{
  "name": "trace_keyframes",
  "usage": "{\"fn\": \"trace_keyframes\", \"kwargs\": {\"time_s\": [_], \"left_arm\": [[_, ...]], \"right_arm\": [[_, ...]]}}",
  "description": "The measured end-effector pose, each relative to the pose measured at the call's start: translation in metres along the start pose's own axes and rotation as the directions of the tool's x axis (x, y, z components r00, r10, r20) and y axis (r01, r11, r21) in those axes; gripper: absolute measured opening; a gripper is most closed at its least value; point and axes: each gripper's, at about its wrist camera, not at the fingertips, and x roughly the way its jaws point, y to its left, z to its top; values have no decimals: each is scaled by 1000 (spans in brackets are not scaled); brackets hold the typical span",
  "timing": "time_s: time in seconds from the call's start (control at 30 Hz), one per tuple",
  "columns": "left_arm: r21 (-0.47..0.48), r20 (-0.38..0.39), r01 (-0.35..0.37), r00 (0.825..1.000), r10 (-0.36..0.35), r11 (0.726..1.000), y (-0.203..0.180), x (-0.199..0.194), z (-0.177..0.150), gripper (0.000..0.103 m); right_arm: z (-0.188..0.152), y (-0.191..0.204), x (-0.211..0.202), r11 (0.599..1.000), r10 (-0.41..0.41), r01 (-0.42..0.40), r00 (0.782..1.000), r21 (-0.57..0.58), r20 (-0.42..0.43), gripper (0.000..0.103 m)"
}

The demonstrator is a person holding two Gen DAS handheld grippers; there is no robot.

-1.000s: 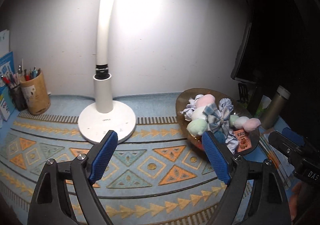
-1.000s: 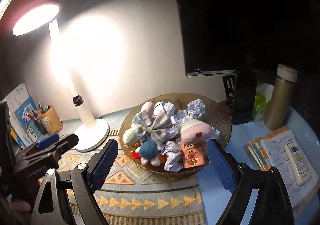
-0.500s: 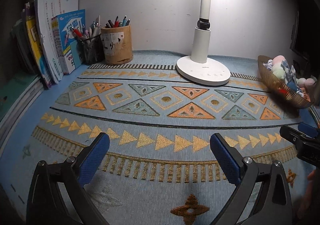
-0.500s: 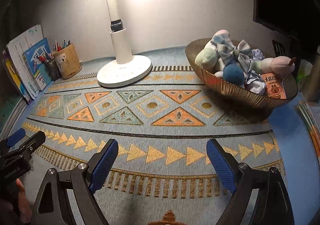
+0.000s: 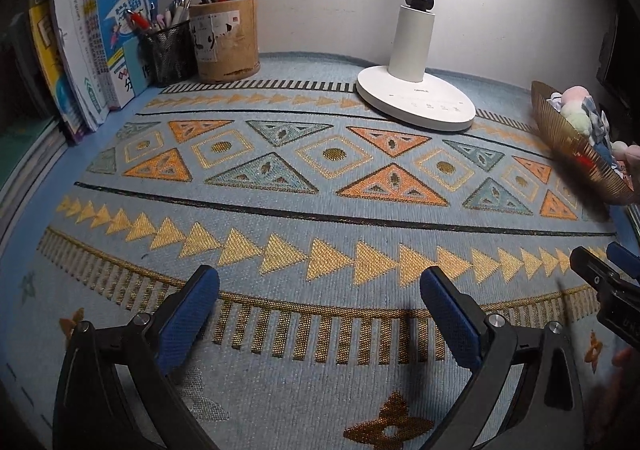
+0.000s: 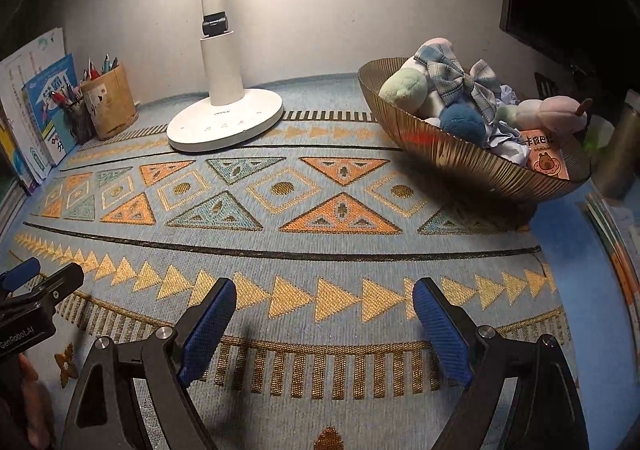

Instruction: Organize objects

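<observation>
Right wrist view, ribbed golden bowl (image 6: 460,154) of plush toys, woven mat (image 6: 304,210), both tools spread, holding nothing.

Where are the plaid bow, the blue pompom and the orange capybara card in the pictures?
plaid bow (image 6: 456,79), right wrist view, on its centre knot.
blue pompom (image 6: 463,122), right wrist view, on its fuzzy middle.
orange capybara card (image 6: 545,159), right wrist view, on its printed face.
</observation>
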Motion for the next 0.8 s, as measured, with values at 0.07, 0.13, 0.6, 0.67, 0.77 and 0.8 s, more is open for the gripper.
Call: {"fn": "trace_keyframes", "kwargs": {"time_s": [0.07, 0.13, 0.6, 0.67, 0.77, 0.8], "left_arm": [[5, -12, -5, 1000, 5, 1000, -1, 2, 0, 101], [13, -11, -10, 1000, 10, 1000, -3, 2, 0, 101], [37, -60, -44, 997, 46, 998, -7, 11, -1, 101], [38, -59, -44, 997, 46, 998, -7, 11, -1, 101], [32, -63, -42, 997, 44, 999, -7, 10, -1, 102], [29, -65, -40, 997, 42, 999, -6, 11, -1, 102]], "right_arm": [[1, 0, 1, 1000, 6, -6, 1000, 5, -6, 89], [1, -1, 1, 1000, 9, -9, 1000, 7, -4, 89], [1, -2, -3, 1000, -9, 9, 1000, 16, 12, 89], [1, -3, -3, 1000, -17, 16, 1000, 23, 16, 89], [1, -5, -2, 999, -8, 8, 1000, 33, 9, 89], [1, -5, -2, 999, -10, 10, 1000, 35, 8, 89]]}}
